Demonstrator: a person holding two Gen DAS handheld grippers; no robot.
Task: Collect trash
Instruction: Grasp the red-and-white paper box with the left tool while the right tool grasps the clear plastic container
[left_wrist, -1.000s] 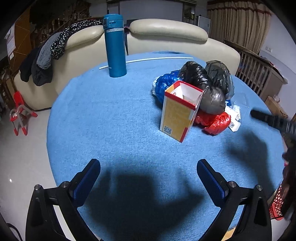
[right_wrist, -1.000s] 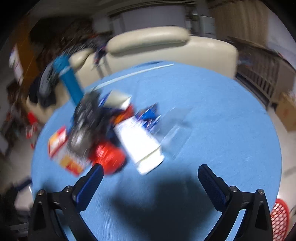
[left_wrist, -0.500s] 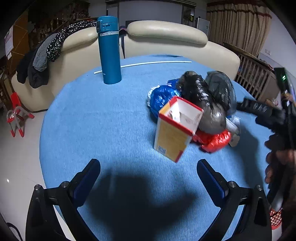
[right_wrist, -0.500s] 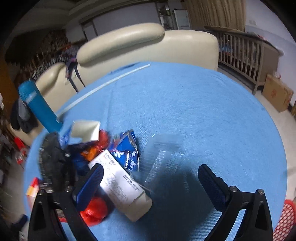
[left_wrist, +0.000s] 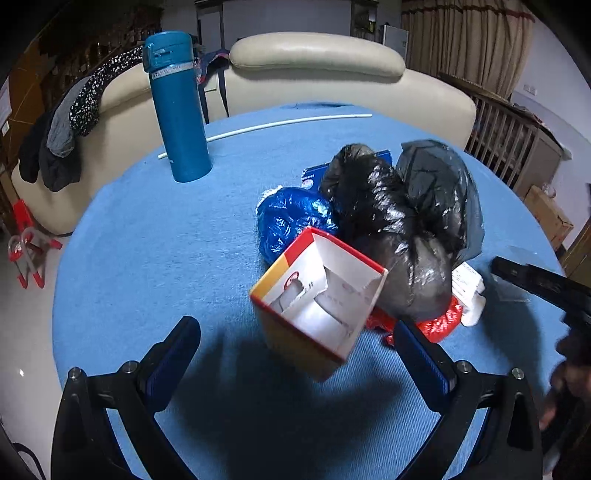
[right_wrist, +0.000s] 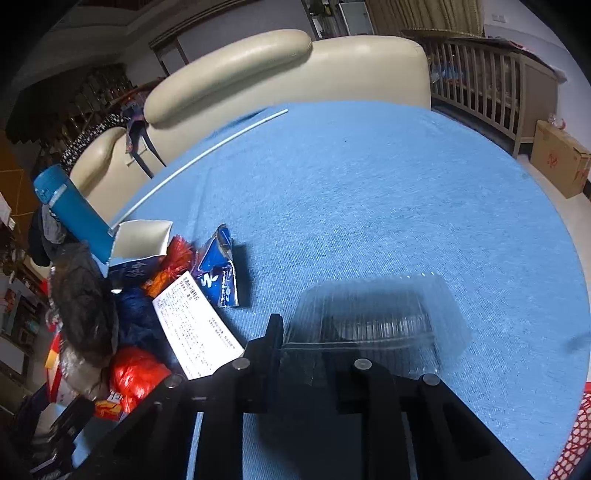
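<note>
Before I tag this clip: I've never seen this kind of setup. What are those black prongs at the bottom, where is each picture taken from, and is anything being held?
No robot here: a person carries a hand-held two-finger gripper in each hand, each with a fisheye camera looking along its fingers.

The left wrist view shows the left gripper open, its blue-padded fingers apart, with the open red-and-yellow carton between them but untouched as far as I can see. Behind it lie black bags, a blue bag, a red bag and a standing blue flask, all on the round blue table.

The right wrist view shows the right gripper closed on the edge of a clear plastic container, the same trash pile at its left.
</note>
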